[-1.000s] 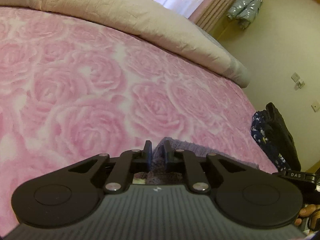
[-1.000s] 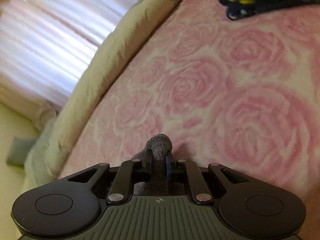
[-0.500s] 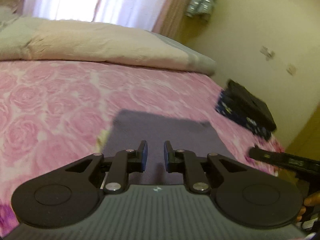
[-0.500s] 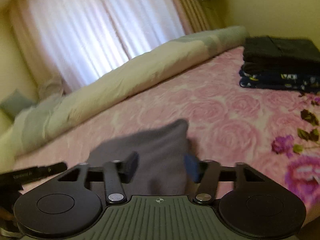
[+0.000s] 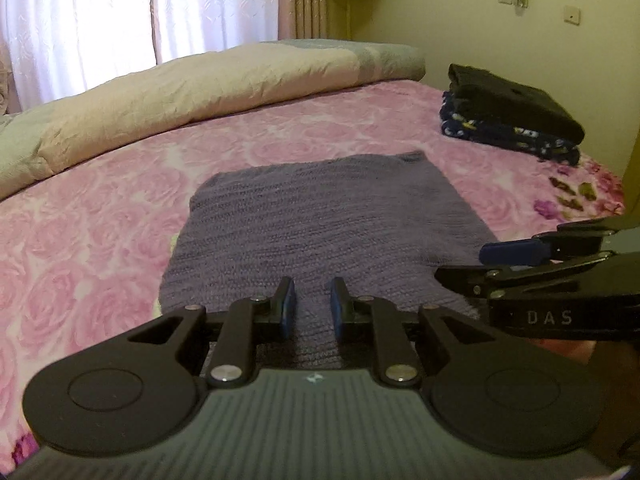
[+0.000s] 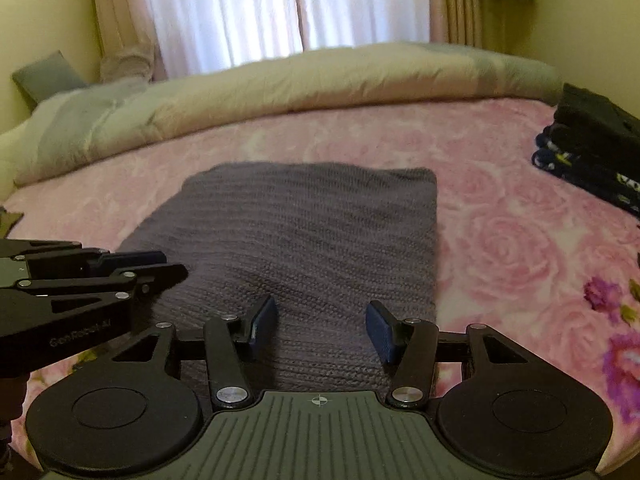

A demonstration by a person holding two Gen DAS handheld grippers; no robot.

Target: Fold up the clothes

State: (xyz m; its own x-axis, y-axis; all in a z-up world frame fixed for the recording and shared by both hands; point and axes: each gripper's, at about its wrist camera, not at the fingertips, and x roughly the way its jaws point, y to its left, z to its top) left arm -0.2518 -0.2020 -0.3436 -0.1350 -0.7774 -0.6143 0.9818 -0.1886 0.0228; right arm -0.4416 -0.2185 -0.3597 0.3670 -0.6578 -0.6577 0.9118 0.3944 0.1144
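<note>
A purple-grey knitted garment [image 5: 320,216] [image 6: 304,232] lies folded flat as a rectangle on the pink rose blanket [image 5: 100,248] [image 6: 500,216]. My left gripper [image 5: 313,308] hovers over its near edge, open by a narrow gap with nothing between the fingers. My right gripper [image 6: 321,330] is over the same near edge, wide open and empty. Each gripper shows in the other's view: the right gripper [image 5: 464,264] juts in from the right edge, and the left gripper [image 6: 174,265] from the left edge.
A stack of folded dark clothes [image 5: 516,108] [image 6: 592,136] sits at the bed's right side. A rolled beige duvet [image 5: 200,88] [image 6: 320,80] runs along the far edge under curtained windows. A grey pillow [image 6: 48,76] leans in the far left corner.
A second ago both grippers were shut on the knit, low over the blanket. Both have let go and drawn back, and the garment now lies flat.
</note>
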